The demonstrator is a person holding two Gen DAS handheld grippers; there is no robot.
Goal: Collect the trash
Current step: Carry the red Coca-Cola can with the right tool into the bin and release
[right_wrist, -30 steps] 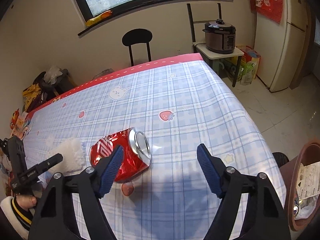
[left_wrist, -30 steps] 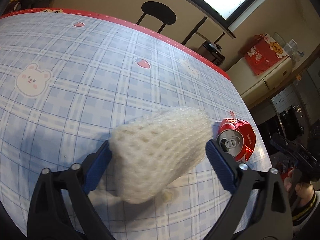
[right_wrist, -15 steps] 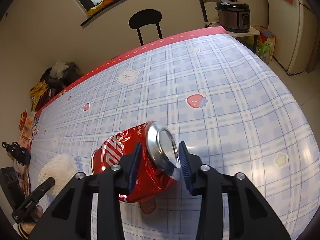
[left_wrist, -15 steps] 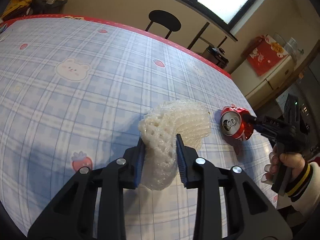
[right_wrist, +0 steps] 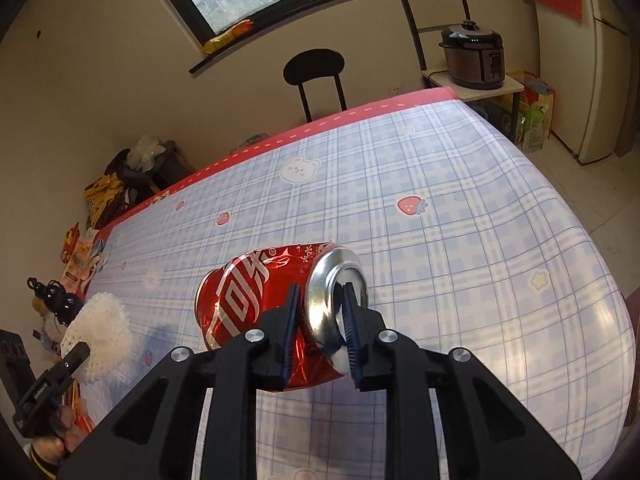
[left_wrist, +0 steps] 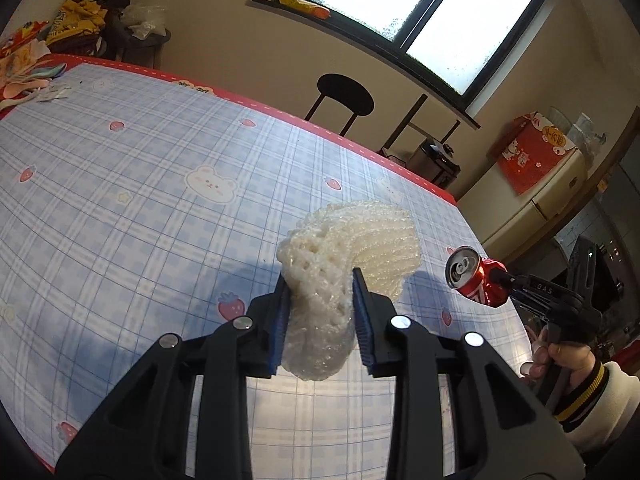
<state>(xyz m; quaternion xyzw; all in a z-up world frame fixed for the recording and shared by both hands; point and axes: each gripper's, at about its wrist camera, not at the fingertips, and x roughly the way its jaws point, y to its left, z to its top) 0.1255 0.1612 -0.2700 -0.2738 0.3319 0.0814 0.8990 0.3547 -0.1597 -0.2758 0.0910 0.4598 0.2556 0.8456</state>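
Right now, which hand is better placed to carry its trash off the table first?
Probably the right gripper: its jaws are shut on the red can, near the table's right edge. The left gripper, jaws shut on the foam net, is further in.

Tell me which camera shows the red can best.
The right wrist view. The can fills the centre, crumpled, lettering readable, the right tongs shut on its silver top. The left wrist view shows the same can only small, at the right edge.

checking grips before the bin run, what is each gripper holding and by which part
The left gripper squeezes the white foam fruit net around its lower half. The right gripper pinches the crushed red soda can at its top rim.
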